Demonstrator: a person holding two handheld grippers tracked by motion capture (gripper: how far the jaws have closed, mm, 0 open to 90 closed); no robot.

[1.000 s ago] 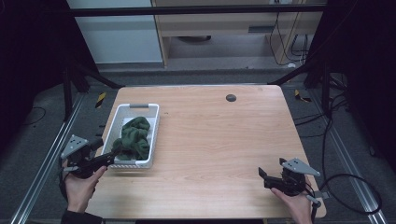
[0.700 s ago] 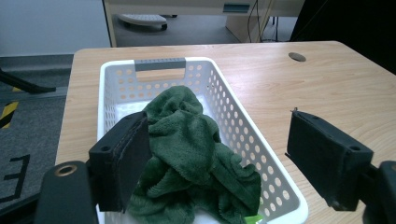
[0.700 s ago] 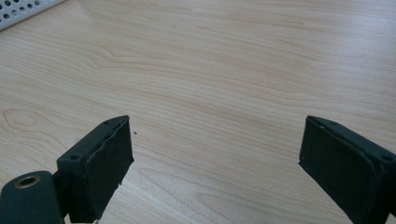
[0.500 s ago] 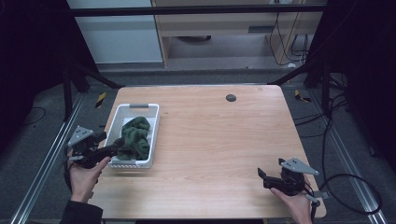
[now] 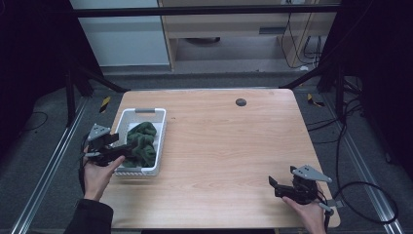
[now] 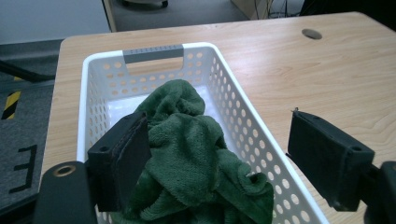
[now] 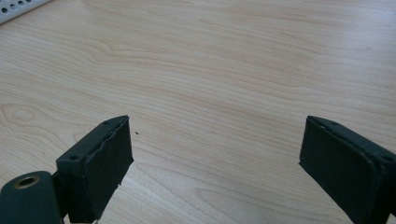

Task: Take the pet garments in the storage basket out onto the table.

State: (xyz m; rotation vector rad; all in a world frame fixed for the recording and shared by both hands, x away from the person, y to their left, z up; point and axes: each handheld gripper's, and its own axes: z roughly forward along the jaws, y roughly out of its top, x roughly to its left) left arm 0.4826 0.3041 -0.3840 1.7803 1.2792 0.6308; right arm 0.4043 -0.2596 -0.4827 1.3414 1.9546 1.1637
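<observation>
At the near right corner of the wooden counter [image 5: 229,146], the right tool [image 5: 273,185] is held low over bare wood, its jaws spread wide apart with nothing between them. At the near left, the left tool [image 5: 127,148] is reached into the near end of a white perforated basket [image 5: 160,127]; its jaws are also apart, one pressed against the folds of a crumpled dark green towel [image 6: 187,158], the other outside the basket's side wall, so that wall and towel sit between them. The towel is heaped inside the basket. Farther off, a grey handle strip [image 6: 152,52] is seen on the basket's far rim, and a dark round hole [image 5: 240,102] is set near the counter's far edge.
</observation>
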